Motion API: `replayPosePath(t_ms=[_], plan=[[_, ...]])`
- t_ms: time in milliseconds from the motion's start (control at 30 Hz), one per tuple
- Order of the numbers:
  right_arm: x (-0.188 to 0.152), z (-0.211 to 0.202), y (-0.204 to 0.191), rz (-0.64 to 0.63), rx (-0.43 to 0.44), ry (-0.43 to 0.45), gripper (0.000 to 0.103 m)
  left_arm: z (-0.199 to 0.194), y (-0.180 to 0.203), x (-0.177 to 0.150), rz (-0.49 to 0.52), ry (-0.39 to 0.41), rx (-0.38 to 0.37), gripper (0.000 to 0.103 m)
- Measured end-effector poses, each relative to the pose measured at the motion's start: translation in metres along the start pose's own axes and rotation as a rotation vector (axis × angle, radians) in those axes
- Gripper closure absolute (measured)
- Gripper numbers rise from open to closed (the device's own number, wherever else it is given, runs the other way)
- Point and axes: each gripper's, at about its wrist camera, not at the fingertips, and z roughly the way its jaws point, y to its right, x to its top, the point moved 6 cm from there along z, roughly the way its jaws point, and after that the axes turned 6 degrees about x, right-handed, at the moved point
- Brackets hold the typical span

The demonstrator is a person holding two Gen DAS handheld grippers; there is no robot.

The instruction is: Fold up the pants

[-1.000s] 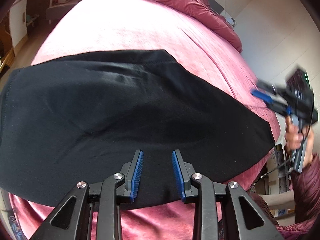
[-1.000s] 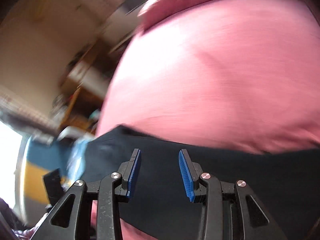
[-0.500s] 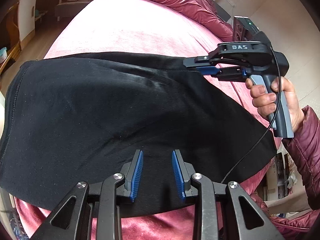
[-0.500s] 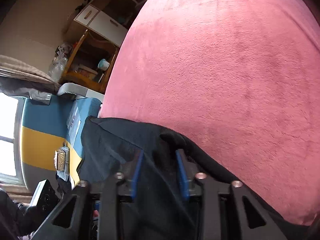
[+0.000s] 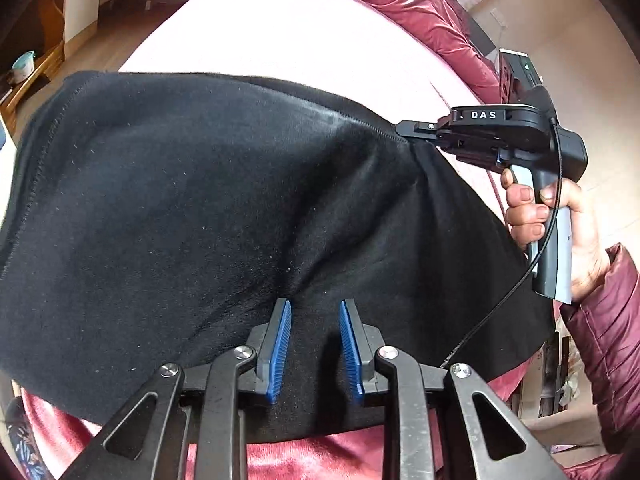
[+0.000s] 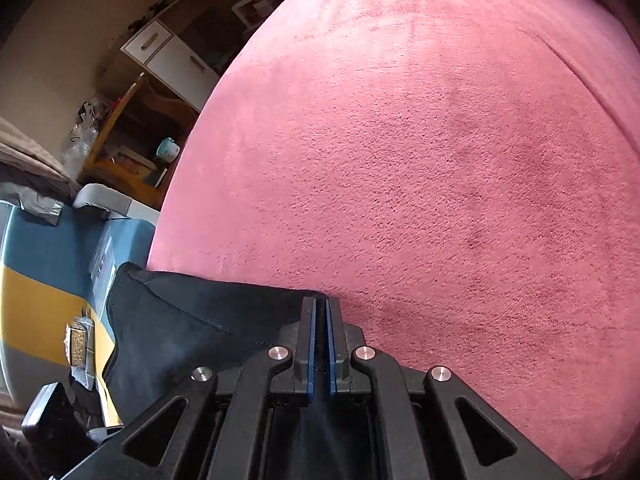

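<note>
Black pants lying spread across pink bed cover, taking up most of the left wrist view; hem w/ visible stitching running down the left side of that view, near edge hanging close to the front edge of the bed.

L gripper pointing steeply down over the near edge of the pants. Blue pads standing apart w/ fabric lying under and between them; jaws closing at this moment, pads not yet pressing the cloth as far as visible. A crease is rising in the fabric just ahead of the left pad.

R gripper clamping the far edge of the pants: pads nearly together, thin layer of black cloth pinched between them. In the left wrist view the same tool is biting the far edge on the right, fabric pulling up into a taut ridge toward its tip. Label "DAS" showing on its body. Person's hand gripping the handle, maroon quilted sleeve below, thin black cable trailing down from the tool.

Background: maroon duvet bunching at the far end of the bed; white drawer unit and wooden shelf beside the bed in the right wrist view; blue-and-yellow surface lower left.
</note>
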Motion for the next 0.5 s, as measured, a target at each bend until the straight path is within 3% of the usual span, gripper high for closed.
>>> replayPosePath(t_ms=[67, 133, 267, 400, 500], plan=[[0.000, -0.017, -0.002, 0.009, 0.015, 0.037, 0.092, -0.010, -0.006, 0.005, 0.006, 0.022, 0.016, 0.074], [-0.003, -0.037, -0.002, 0.016, 0.021, 0.074, 0.082, -0.021, -0.016, 0.006, -0.012, 0.048, 0.031, 0.073], [-0.019, -0.069, -0.011, 0.012, 0.039, 0.132, 0.082, -0.046, -0.048, 0.015, -0.079, 0.101, 0.057, 0.073], [-0.055, -0.094, -0.024, -0.022, 0.040, 0.154, 0.082, -0.079, -0.090, 0.019, -0.165, 0.154, 0.113, 0.066], [-0.092, -0.106, -0.020, -0.039, 0.008, 0.157, 0.075, -0.107, -0.133, 0.018, -0.273, 0.187, 0.143, 0.059]])
